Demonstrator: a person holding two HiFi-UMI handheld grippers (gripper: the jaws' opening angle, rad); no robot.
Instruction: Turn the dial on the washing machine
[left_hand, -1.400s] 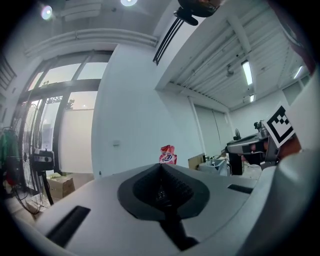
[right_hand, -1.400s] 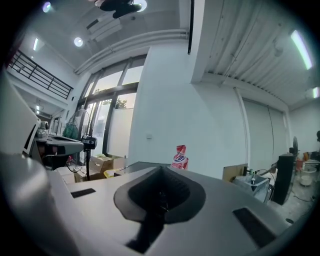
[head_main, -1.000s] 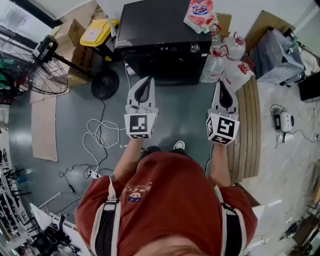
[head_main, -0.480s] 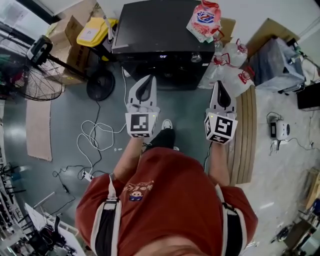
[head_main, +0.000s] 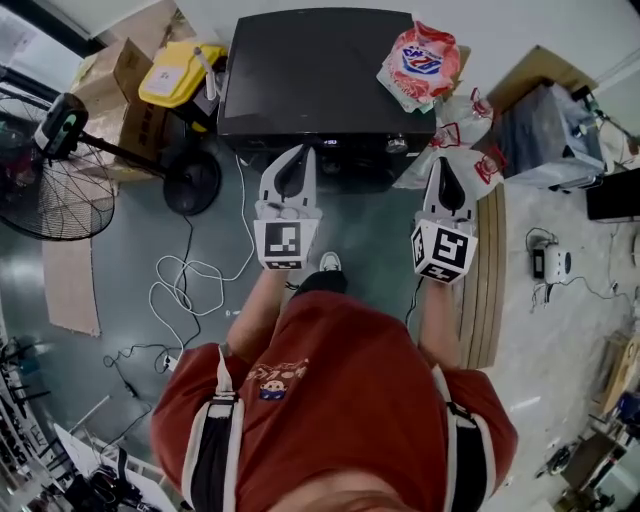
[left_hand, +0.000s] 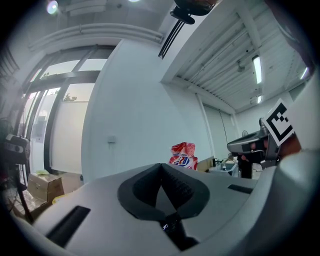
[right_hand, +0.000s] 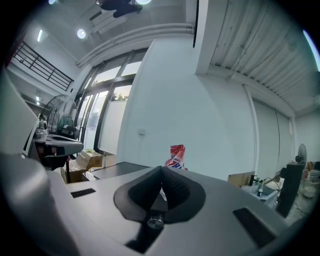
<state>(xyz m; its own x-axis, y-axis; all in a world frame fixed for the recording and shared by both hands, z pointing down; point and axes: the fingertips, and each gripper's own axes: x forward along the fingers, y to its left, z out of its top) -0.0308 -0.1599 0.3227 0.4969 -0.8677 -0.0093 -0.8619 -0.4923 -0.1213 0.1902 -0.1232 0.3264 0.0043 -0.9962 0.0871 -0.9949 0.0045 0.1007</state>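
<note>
Head view looks down on a person in a red shirt (head_main: 330, 390) standing on the grey floor (head_main: 120, 260) before a black washing machine (head_main: 320, 70) at 12 o'clock. Its silver dial (head_main: 397, 144) sits toward the right end of the front control strip, with a small lit display (head_main: 330, 143) left of it. The left gripper (head_main: 300, 152) points at the strip near the display, fingers pressed together on nothing. The right gripper (head_main: 441, 163) has its tip at about 4 o'clock from the dial, near it but apart, and its fingers are likewise fully closed and empty. In the right gripper view the closed fingers (right_hand: 172, 187) meet in a point, and the dial (right_hand: 155, 221) shows low in the gap beneath them. A red and white detergent bag (head_main: 422, 62) lies on the machine's top right corner, with white plastic bags (head_main: 465, 140) on the floor at 1 o'clock. A standing fan (head_main: 55, 180) is at 9 o'clock, a yellow-lidded container (head_main: 178, 72) at 11 o'clock, and a loose white cable (head_main: 190, 280) lies on the floor left of the person.
</note>
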